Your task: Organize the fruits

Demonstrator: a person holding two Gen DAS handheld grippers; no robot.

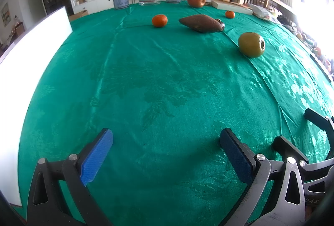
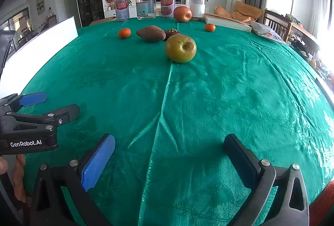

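- Left gripper (image 1: 166,140): jaws spread wide, holding nothing, low over the near part of the table (image 1: 167,80).
- Right gripper (image 2: 169,145): also spread wide and empty, just beside the left one, aimed up the table at the fruit.
- Green apple (image 2: 180,48): nearest fruit, lying on its side on a fold line in the cloth, well apart from both grippers. Judged firm, fairly heavy, smooth-skinned; it may roll. Best taken across its widest middle, pads on opposite flanks, clear of the stem dimple.
- Sweet potato (image 2: 151,33): behind the apple, lying long-ways. Looks stiff and rough, so good grip; take it across the thick middle, not the tapered ends.
- Small dark thing (image 2: 171,31): touching or just beside the sweet potato's right end; perhaps a walnut, I cannot tell for sure.
- Two tangerines: left tangerine (image 2: 124,33) and right tangerine (image 2: 209,27). Light, soft-skinned, likely to bruise; a gentle close should do.
- Red apple (image 2: 182,14): at the far edge, just beside a white canister (image 2: 196,7); a close approach risks knocking it.
- Far row: two tins (image 2: 122,9), (image 2: 167,5) and a glass jar (image 2: 146,6), breakable.
- A white board (image 2: 41,42) stands along the left; a flat box (image 2: 227,22) lies far right.
- Bare cloth lies between the grippers and the green apple; nothing blocks the way.
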